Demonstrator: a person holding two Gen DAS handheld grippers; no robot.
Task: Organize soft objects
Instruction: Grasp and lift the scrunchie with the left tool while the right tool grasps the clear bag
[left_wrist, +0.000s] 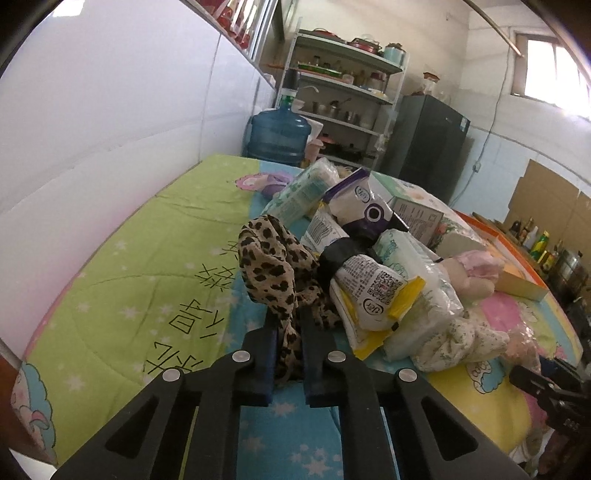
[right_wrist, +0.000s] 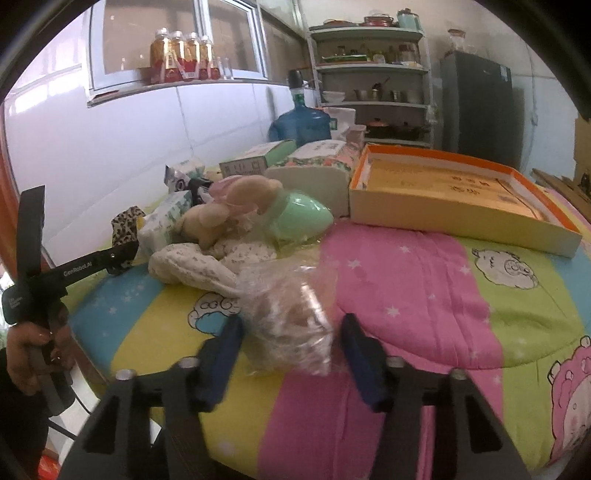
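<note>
The left claw (left_wrist: 287, 325) is nearly closed, pinching a crumpled leopard-print fabric piece (left_wrist: 275, 266) that bunches up just ahead of its tips and trails back between its fingers (left_wrist: 264, 354). To that claw's right, touching the fabric, lies a heap of plastic-wrapped tissue packs (left_wrist: 373, 280) on the striped cartoon-print bed quilt (left_wrist: 147, 280).

The right claw (right_wrist: 291, 332) is spread wide and holds nothing; a crinkled clear plastic bag of brownish soft stuff (right_wrist: 291, 325) sits between its blue fingers (right_wrist: 360, 365), apparently untouched, though blur makes this uncertain. The bag's long axis runs roughly forward along the claw, so closing should catch it across its narrow width. Further ahead and left lie a cream floral cloth (right_wrist: 195, 266) and a beige plush toy (right_wrist: 214, 221); ahead and right, well apart, is an open orange-rimmed cardboard box (right_wrist: 458, 195).
</note>
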